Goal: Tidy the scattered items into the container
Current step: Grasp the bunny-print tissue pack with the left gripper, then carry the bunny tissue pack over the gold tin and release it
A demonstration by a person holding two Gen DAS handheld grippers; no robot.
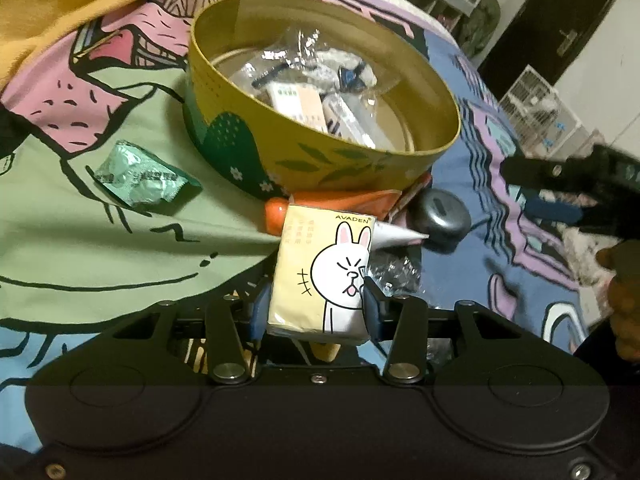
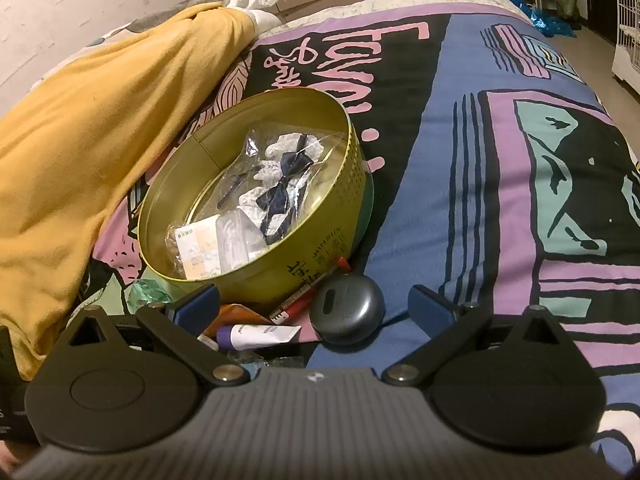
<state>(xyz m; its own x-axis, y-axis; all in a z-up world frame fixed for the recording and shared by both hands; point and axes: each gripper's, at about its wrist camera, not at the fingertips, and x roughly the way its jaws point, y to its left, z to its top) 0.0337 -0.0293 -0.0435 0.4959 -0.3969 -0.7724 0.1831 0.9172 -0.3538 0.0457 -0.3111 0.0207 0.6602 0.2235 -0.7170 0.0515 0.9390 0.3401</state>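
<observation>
Yellow tissue pack (image 1: 320,276) with a rabbit print is clamped between the left gripper (image 1: 318,300) fingers, held above the bedspread (image 1: 100,248) just short of the round tin (image 1: 320,80). Tin already holds bagged items. Step in hand, by my reading: carrying the pack to the tin. Next move calls for lifting over the near rim, then releasing inside. Right gripper (image 2: 316,308) hangs with jaws spread wide, holding nothing, over a grey round case (image 2: 346,308), white tube (image 2: 260,336) and red pen (image 2: 304,300) beside the tin. Green packet (image 1: 144,180) lies apart to the left.
</observation>
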